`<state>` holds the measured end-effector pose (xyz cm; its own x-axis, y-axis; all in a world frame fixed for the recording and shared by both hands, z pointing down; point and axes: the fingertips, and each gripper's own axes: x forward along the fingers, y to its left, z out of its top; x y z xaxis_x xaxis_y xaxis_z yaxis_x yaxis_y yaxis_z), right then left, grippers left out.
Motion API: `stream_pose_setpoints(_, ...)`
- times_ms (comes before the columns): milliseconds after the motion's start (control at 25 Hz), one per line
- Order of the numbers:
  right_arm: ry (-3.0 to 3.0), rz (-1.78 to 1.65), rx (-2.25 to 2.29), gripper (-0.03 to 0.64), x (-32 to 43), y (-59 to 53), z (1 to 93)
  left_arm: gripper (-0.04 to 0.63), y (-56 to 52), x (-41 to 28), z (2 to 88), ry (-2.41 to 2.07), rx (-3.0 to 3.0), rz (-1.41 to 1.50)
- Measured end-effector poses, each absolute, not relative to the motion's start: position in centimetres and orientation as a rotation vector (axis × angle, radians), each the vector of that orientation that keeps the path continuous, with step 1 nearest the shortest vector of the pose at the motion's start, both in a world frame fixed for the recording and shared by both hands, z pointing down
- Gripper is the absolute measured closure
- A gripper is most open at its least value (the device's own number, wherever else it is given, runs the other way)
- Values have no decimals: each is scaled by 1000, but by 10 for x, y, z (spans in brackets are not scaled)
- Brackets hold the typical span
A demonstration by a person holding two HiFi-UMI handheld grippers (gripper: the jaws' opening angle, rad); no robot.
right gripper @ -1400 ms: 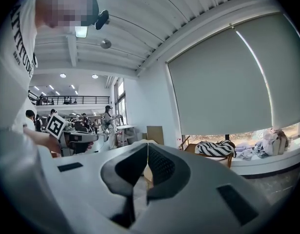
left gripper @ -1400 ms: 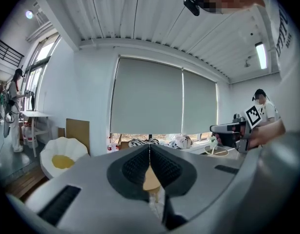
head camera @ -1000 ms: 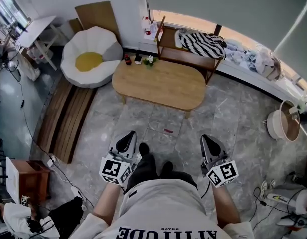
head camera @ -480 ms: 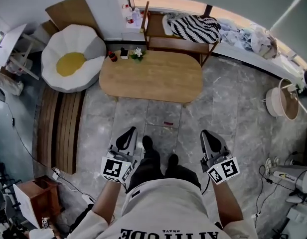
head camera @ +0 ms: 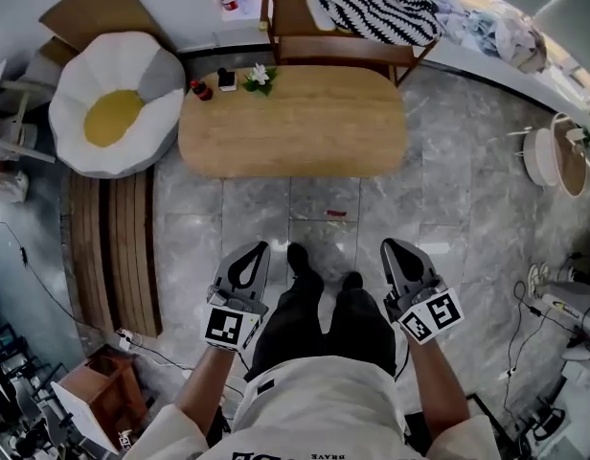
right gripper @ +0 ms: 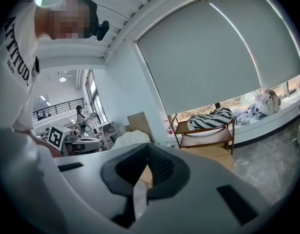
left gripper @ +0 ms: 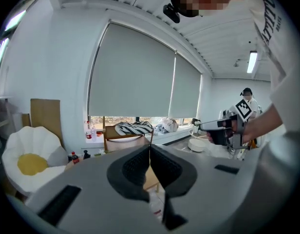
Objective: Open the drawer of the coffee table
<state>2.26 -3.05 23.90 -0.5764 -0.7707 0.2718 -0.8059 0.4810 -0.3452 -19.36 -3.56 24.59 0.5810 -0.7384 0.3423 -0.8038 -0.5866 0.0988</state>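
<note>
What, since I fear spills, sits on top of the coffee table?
On the coffee table, far left corner: a red-capped bottle, a small dark item, a white-flowered plant. Its top hides the drawer.

counter front: hidden under its top | far-left corner items: too small to tell | torso: cut by bottom edge
</note>
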Motion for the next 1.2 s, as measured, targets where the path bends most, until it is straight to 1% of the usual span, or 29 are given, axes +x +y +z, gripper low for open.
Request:
stream_pose_setpoints(160,-2528,711,1418,600,16,-45,285,575,-48,-188,280,-1173,2520,348)
stream_pose_setpoints(400,-2446,806,1394,600,40,-71,365,575,-69,-162,340,-1149,2477,422)
stream_pose_setpoints(560,-2407,913,1306,598,59,-84,418,575,-80,-140,379,-1174,2423,448)
stream_pose_setpoints(920,-2380,1080,1184,598,84,-119,534,575,-102,-120,475,-1261,2251,461)
stream_pose_setpoints(1000,-2379,1159,1173,595,88,-127,562,575,-106,-113,498,-1269,2226,469)
stream_pose_setpoints(1120,-2382,1251,1126,565,89,-140,606,575,-112,-99,529,-1270,2213,472)
stream_pose_setpoints(1200,-2384,1286,1095,558,90,-146,632,575,-114,-89,551,-1263,2205,477)
